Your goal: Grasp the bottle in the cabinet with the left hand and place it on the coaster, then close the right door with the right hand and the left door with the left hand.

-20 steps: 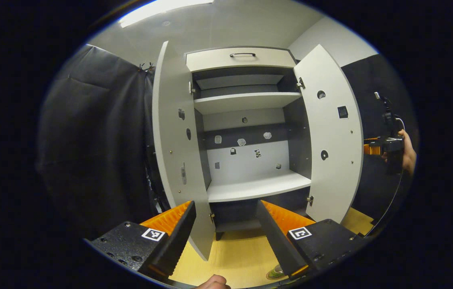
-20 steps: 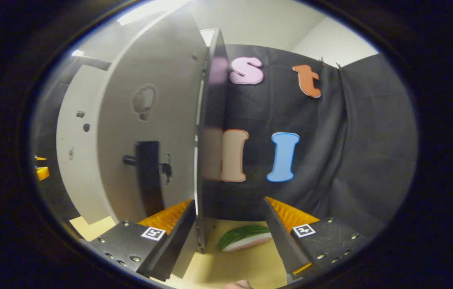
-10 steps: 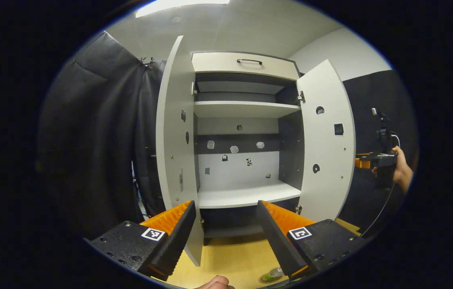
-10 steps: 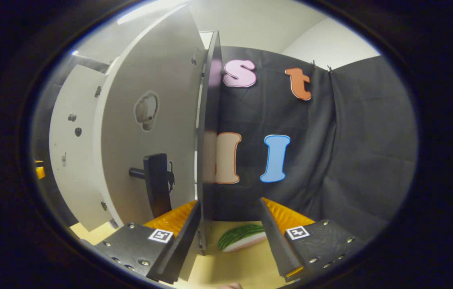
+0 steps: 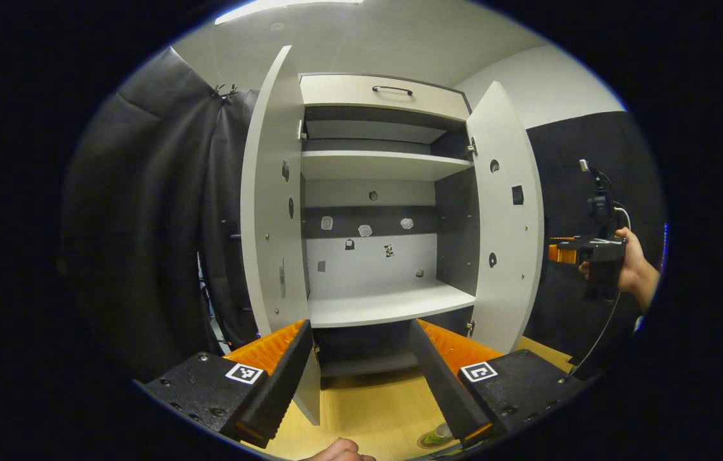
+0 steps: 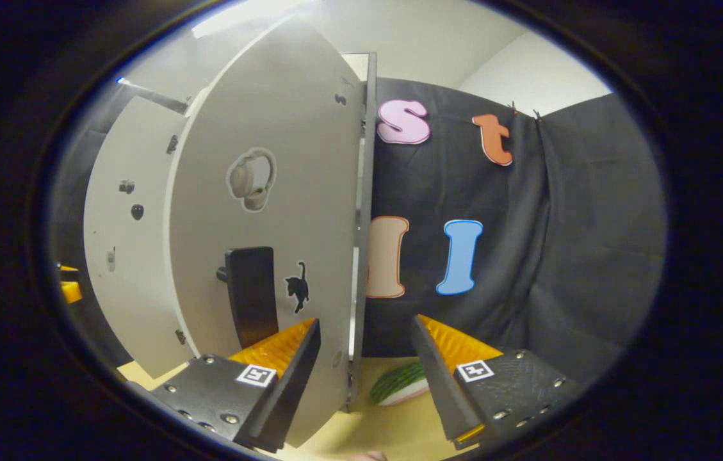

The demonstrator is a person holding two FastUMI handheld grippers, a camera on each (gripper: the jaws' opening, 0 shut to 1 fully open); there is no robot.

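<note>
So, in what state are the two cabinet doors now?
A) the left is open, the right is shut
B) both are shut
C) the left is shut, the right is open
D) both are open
D: in the left gripper view the left door and the right door both stand swung out from the cabinet, and its bare shelves show between them.

My left gripper view is sharp and evenly lit by a bright white ceiling strip light (image 5: 284, 8), which glares; the tall white open cabinet (image 5: 374, 166) holds soft shadows under its shelves. Fisheye bends both doors. My right gripper view is hazier, with the near white door (image 6: 265, 192) slightly soft
</note>
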